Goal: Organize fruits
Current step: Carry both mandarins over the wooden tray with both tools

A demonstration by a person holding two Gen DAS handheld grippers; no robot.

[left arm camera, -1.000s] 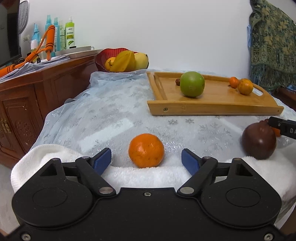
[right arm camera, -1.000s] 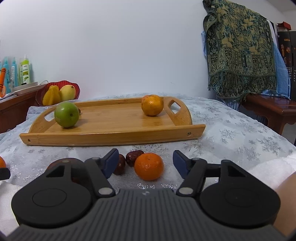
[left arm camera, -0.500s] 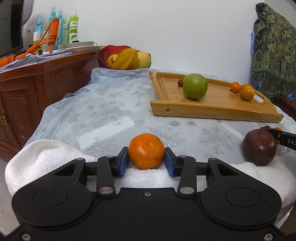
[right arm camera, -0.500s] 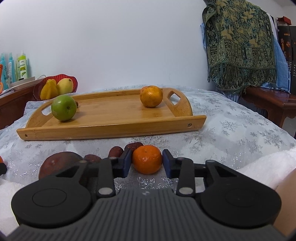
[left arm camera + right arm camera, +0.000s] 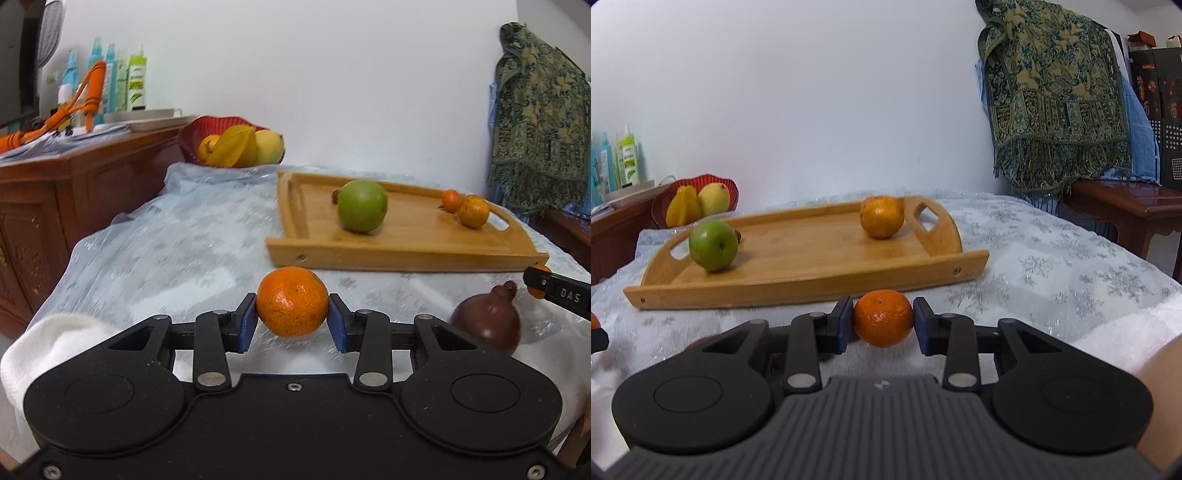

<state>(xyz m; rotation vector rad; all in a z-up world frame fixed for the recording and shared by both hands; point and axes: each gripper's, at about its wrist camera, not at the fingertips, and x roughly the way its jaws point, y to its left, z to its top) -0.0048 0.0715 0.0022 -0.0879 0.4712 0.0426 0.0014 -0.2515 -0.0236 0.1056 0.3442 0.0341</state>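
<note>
White wall and a bench under a silvery snowflake cloth framed the scene. Nearest, the left tongs were clamped on a mandarin, blue pads pressing its sides at its widest; the right tongs were clamped likewise on a second mandarin. Both fruits looked light, round and slightly yielding, with pebbled skin that should grip well; a gentle squeeze across the widest part seemed right, since harder pressure might bruise them. At four o'clock in the left view a dark pomegranate-like fruit sat on a white towel, near the path. Beyond, at one o'clock, lay the wooden tray, holding a green apple and two oranges; its raised rim would need clearing. Farthest, at eleven o'clock, stood a red fruit basket and a wooden cabinet.
</note>
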